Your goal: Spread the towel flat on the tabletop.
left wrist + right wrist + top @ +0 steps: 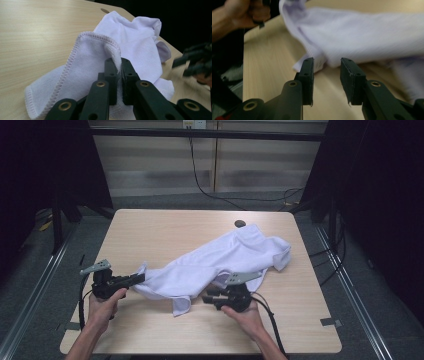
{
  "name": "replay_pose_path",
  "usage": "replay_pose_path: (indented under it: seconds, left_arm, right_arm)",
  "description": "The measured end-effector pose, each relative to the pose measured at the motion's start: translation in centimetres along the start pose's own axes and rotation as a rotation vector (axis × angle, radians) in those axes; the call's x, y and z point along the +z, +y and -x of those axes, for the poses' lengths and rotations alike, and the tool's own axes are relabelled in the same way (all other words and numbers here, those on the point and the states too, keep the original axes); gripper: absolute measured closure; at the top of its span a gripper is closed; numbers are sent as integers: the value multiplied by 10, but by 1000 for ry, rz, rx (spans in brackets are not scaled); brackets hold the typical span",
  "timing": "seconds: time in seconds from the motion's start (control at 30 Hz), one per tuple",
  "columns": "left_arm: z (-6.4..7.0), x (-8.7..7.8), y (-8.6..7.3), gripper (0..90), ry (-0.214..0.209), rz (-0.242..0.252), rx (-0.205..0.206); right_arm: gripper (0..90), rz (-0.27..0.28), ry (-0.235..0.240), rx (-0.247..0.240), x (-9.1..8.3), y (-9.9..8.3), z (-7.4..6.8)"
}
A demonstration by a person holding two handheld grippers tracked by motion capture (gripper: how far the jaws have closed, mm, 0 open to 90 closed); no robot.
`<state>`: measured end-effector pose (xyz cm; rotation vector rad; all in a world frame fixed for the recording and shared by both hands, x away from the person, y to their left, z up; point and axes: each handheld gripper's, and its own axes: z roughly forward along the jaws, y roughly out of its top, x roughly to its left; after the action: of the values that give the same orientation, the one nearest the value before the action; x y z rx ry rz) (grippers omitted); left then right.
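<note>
Crumpled white terry cloth [215, 262] lay diagonally from the light wooden desk's [150, 230] far right toward its near-left edge; left gripper [116, 65] had pinched its hemmed corner, while right gripper [326, 65], jaws parted and empty, sat just below the loose near hem.

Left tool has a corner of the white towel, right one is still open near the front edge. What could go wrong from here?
1. The left tool pinches only a thin fold of the towel's stitched hem; a pull could slip it free.
2. The right tool is open with nothing between its jaws, and the cloth just beyond it is blurred; closing now might miss the edge or catch several layers.
</note>
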<state>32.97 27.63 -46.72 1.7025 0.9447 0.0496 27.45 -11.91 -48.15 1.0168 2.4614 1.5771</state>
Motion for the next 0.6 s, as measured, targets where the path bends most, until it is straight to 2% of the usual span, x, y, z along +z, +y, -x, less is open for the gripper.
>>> replay_pose_path:
  seconds: [0.03, 0.07, 0.1, 0.13, 0.27, 0.33, 0.37, 0.4, 0.43, 0.47, 0.5, 0.53, 0.57, 0.6]
  left_arm:
    - [1, 0, 1, 858, -6, 8, -5]
    - [1, 0, 1, 858, -6, 8, -5]
    - [2, 0, 2, 858, -7, 14, -3]
    - [4, -1, 4, 858, -14, 19, 6]
    - [5, 0, 5, 857, -17, 27, -1]
    - [6, -1, 6, 858, -23, 37, -6]
    - [6, -1, 7, 858, -30, 37, -1]
    - [8, -3, 8, 858, -36, 44, 0]
    - [10, -4, 9, 859, -36, 51, 2]
    - [11, -7, 10, 859, -36, 59, 8]
    - [13, -11, 11, 860, -36, 72, 13]
    - [13, -13, 11, 862, -34, 79, 13]
    - [13, -13, 11, 863, -34, 79, 13]
    - [13, -14, 12, 863, -38, 76, 18]
  right_arm:
    - [618, -26, 12, 1, 8, -6, -2]
    - [618, -26, 12, 1, 8, -6, -2]
    - [592, -52, 33, 7, 20, -12, -4]
    - [578, -65, 39, 2, 25, -12, -5]
    - [548, -81, 60, -9, 37, -11, -9]
    - [535, -95, 71, -10, 51, -7, -14]
    - [535, -95, 71, -10, 51, -7, -14]
    - [634, -112, 13, -29, 59, -4, -17]
    - [715, -96, -10, -15, 60, -4, -16]
    - [715, -96, -10, -15, 60, -4, -16]
    - [858, -41, -25, -4, 54, -2, -10]
    - [883, -14, -43, -5, 48, 0, -8]
    - [883, -14, -43, -5, 48, 0, -8]
    - [891, 28, -39, 3, 31, 6, -3]
